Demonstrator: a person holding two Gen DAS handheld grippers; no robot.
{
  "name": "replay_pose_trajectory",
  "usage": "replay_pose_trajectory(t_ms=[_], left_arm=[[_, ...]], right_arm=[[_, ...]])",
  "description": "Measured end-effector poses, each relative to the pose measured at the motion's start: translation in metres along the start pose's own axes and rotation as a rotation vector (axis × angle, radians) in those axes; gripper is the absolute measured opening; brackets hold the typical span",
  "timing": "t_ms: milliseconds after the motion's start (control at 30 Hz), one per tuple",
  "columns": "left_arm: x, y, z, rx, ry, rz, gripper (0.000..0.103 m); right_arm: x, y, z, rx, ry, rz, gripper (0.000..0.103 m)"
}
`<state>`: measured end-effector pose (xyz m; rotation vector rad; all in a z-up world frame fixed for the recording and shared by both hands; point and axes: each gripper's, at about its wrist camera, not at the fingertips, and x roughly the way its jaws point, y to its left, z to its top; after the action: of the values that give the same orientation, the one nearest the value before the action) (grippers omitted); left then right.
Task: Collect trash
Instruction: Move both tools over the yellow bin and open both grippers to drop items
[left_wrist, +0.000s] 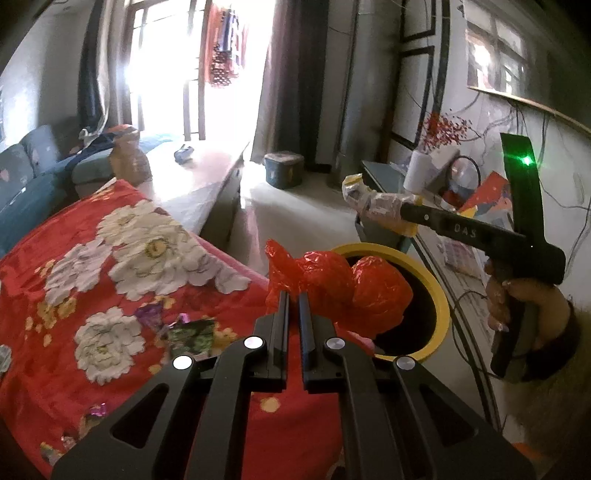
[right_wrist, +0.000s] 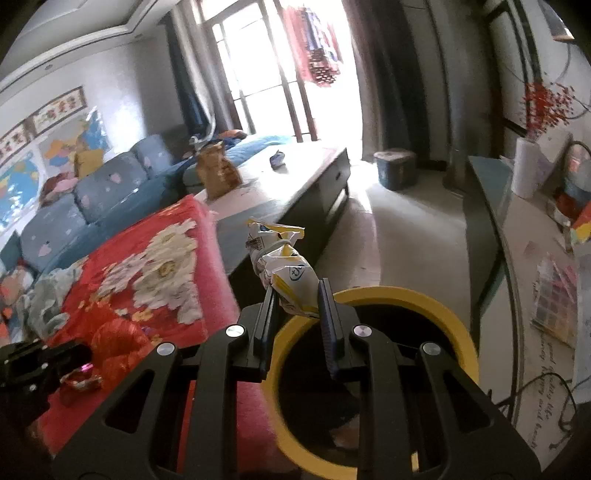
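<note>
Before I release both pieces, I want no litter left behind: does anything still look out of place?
Yes. Shiny crumpled wrappers still lie on the red floral cloth, more near its lower edge. The left gripper holds a red plastic bag, the right gripper a crumpled packet, both by the yellow-rimmed bin.

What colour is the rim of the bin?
Yellow. The bin has a yellow rim and a dark inside, clearest in the right wrist view.
</note>
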<state>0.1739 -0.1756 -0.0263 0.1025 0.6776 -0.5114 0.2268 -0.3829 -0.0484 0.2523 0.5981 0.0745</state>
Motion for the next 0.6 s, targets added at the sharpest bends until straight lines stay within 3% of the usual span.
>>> replay_pose_trajectory(t_ms=[600], left_arm=[[0.059, -0.062, 0.000, 0.118, 0.090, -0.074, 0.005]], right_arm=[[0.007, -0.074, -0.015, 0.138, 0.026, -0.108, 0.016]])
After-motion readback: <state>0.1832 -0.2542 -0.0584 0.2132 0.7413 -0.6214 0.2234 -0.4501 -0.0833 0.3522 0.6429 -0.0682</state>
